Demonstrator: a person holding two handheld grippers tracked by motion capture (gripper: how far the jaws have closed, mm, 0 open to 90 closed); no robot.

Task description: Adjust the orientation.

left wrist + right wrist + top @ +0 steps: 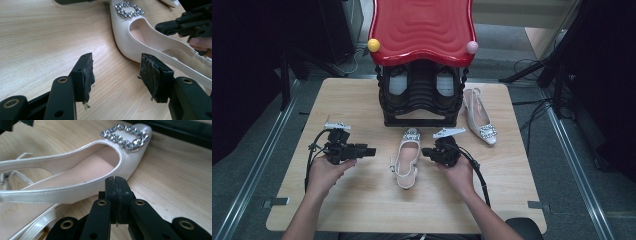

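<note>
A white slingback shoe (407, 157) with a rhinestone buckle (126, 136) lies on the wooden table (362, 200), toe toward a black shoe rack (422, 107). My left gripper (371, 151) sits left of the shoe and points at it. In the left gripper view this gripper (116, 75) is open with bare wood between its pads, and the shoe (125, 37) lies just beyond its right jaw. My right gripper (426, 151) is at the shoe's right side. The right gripper view shows that gripper (116, 182) shut on nothing, its tips close beside the shoe's side wall (82, 170).
A matching white shoe (479, 120) lies to the right of the rack, toe toward me. The rack carries a red wavy top (422, 27) with a yellow ball and a pink ball at its corners, and holds dark shoes (398, 82) inside. Cables trail from both grippers.
</note>
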